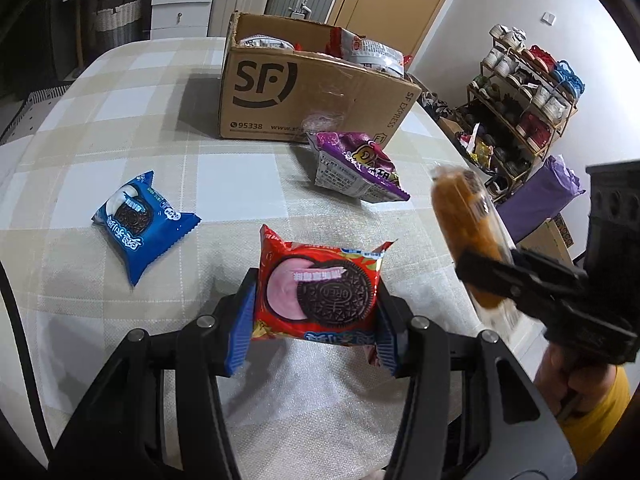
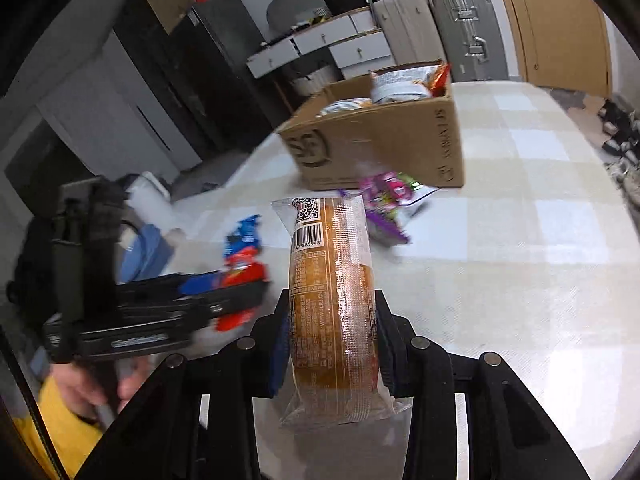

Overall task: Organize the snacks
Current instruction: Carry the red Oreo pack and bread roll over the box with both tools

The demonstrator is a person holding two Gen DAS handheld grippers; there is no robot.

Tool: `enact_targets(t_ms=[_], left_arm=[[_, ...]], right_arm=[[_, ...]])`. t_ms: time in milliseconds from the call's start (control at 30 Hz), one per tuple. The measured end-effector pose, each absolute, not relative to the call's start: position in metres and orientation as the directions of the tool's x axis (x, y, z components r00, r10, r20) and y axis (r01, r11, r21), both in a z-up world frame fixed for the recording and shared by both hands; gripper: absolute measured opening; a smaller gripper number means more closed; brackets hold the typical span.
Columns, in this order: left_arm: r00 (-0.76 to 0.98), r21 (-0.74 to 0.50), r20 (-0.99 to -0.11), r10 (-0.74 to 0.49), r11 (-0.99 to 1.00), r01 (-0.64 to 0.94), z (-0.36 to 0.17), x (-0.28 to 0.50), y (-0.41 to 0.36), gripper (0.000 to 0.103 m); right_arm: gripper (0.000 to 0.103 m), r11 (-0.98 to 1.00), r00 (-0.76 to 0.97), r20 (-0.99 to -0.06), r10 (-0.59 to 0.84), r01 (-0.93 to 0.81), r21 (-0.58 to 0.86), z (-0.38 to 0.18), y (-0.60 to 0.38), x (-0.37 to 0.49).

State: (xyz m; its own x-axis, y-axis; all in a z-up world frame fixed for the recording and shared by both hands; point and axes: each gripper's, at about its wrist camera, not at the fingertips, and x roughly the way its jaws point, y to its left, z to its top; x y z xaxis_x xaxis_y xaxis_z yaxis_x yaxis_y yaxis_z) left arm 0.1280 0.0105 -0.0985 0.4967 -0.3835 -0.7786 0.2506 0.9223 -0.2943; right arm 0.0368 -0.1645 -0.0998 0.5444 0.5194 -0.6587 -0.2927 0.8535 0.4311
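My left gripper [image 1: 314,320] is shut on a red Oreo pack [image 1: 318,288], held above the checked tablecloth; it also shows blurred in the right wrist view [image 2: 240,280]. My right gripper [image 2: 334,340] is shut on a clear-wrapped orange cake roll [image 2: 334,300], also seen at the right of the left wrist view [image 1: 464,224]. A blue Oreo pack [image 1: 140,220] and a purple snack bag [image 1: 356,166] lie on the table. The SF cardboard box [image 1: 320,92] stands behind them, holding several snack bags; it also shows in the right wrist view [image 2: 400,140].
The table [image 1: 120,120] has a beige and white checked cloth. A shoe rack [image 1: 520,112] and a purple bin [image 1: 540,200] stand beyond the table's right edge. Drawers and suitcases [image 2: 464,32] stand behind the table.
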Motion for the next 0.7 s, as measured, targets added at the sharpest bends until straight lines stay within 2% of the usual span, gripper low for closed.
enact_targets(t_ms=[500, 700], left_arm=[[0.505, -0.251, -0.787, -0.354, 0.932, 0.262, -0.101, 0.124, 0.002, 0.048], [0.522, -0.272, -0.772, -0.362, 0.931, 0.243, -0.095, 0.118, 0.011, 0.048]], right_arm=[[0.036, 0.833, 0.519, -0.653, 0.552, -0.308, 0.459, -0.108, -0.165, 0.024], [0.036, 0.805, 0.532, -0.615, 0.582, -0.270, 0.528, -0.100, -0.177, 0.026]])
